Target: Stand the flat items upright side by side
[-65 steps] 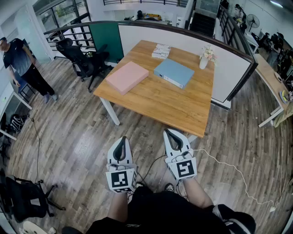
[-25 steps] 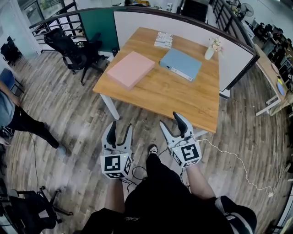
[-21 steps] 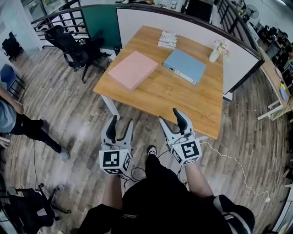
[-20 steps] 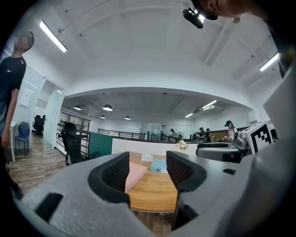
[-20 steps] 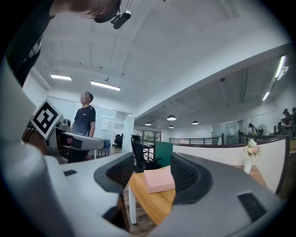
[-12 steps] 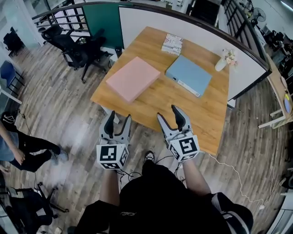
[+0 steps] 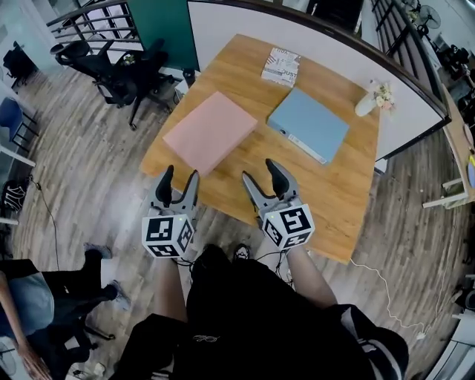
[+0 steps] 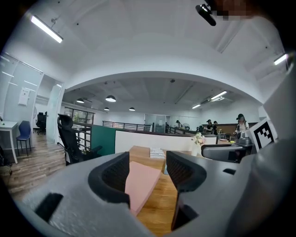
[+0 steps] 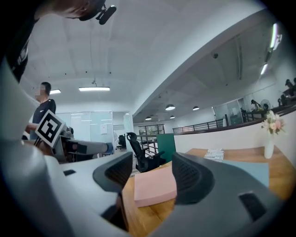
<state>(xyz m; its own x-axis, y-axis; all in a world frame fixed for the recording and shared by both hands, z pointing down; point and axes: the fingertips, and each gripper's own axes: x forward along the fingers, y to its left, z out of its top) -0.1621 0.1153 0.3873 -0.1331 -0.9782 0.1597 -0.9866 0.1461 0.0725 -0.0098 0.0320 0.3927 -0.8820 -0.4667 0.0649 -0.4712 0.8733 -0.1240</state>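
Note:
A pink flat box (image 7: 210,131) lies on the wooden table (image 7: 326,185), with a blue binder (image 7: 308,125) flat to its right and a patterned book (image 7: 281,65) flat at the far edge. My left gripper (image 7: 179,178) stands open at the table's near edge, just short of the pink box (image 8: 141,183), nothing between its jaws. My right gripper (image 7: 261,174) is open over the near edge, its jaws have just been opening, and they are empty. The right gripper view shows the pink box (image 9: 155,185) ahead and the blue binder (image 9: 245,169) to the right.
A white vase with flowers (image 7: 369,100) stands at the table's far right corner. A curved partition (image 7: 245,22) runs behind the table. Black office chairs (image 7: 111,67) stand to the left. A person (image 7: 44,312) is at the lower left. A white cable (image 7: 386,297) trails over the floor.
Both grippers have come forward from over the floor to the table's near edge. The table now looks nearer and the bystander at the left has shifted toward the lower corner.

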